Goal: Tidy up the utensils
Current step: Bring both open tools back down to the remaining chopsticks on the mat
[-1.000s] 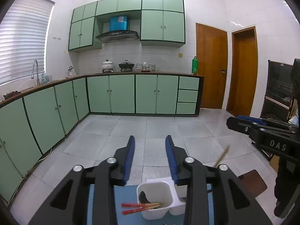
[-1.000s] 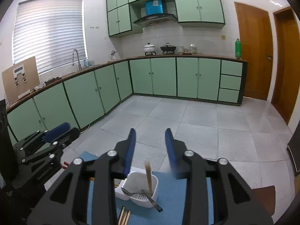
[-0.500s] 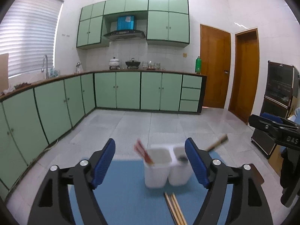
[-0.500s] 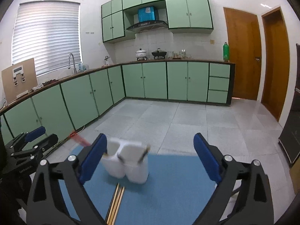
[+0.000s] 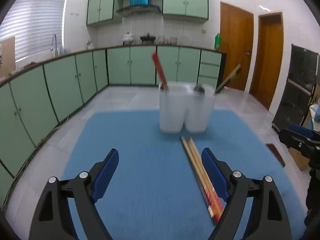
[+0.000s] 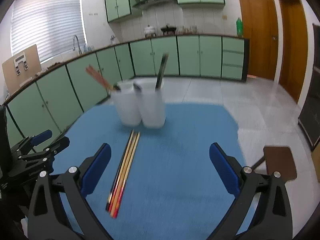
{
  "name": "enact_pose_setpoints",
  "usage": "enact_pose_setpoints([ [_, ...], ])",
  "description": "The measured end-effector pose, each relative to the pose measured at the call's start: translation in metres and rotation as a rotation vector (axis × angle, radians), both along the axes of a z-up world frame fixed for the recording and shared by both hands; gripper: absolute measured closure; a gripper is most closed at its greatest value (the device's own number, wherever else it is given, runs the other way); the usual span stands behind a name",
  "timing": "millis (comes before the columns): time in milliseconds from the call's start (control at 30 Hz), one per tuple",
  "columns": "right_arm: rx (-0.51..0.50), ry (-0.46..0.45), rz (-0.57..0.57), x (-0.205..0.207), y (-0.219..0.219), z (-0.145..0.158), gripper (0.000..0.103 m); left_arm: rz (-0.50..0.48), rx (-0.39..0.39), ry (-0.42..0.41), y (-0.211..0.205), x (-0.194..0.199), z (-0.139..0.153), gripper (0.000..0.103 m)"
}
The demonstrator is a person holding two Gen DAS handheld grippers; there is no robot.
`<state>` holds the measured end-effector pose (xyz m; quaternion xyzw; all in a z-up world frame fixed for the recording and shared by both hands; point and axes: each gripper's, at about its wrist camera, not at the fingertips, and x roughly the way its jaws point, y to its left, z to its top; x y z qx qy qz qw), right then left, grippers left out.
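Here, the white two-compartment holder (image 5: 186,108) stood upright on the blue mat (image 5: 152,180) and served as the landmark; the mat covered the worktop; a pair of red-tipped chopsticks (image 5: 160,70) leaned out of the holder's left compartment, with a dark utensil head showing at that compartment's rim in the right wrist view; a dark-headed utensil (image 5: 199,89) sat in the right compartment, and a wooden handle (image 5: 228,79) slanted out of that compartment toward the right; in the right wrist view the same handle (image 6: 162,70) rose nearly upright from that compartment.

A bundle of loose chopsticks (image 5: 200,174) lay flat on the mat just in front of the holder, its pale ends near the holder's base and its red ends pointing away from the holder toward the cameras; the number of sticks could not be told because of blur.

The left hand-held gripper (image 5: 160,172) was in front of the holder and apart from it; its jaws were opening, spread wide, with only bare mat and part of the bundle between them; the bundle passed close beside its right finger (image 5: 212,172); contact could not be told.

The right hand-held gripper (image 6: 160,168) was likewise in front of the holder; its jaws were opening and spread wide; the bundle lay between them near the left finger (image 6: 96,168), not pinched.
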<state>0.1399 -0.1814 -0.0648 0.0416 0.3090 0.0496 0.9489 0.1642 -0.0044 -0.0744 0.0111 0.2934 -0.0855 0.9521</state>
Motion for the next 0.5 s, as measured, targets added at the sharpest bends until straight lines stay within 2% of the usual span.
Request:
enact_pose_setpoints([
  [233,-0.001,0.105,0.008,-0.017,0.018,-0.047,0.007,0.001,0.042,0.105,-0.003,-0.016,-0.042,0.02],
  [500,-0.008,0.22,0.03,-0.023,0.034,-0.081,0.007,0.008,0.074,0.181,-0.004,-0.025,-0.066,0.019],
])
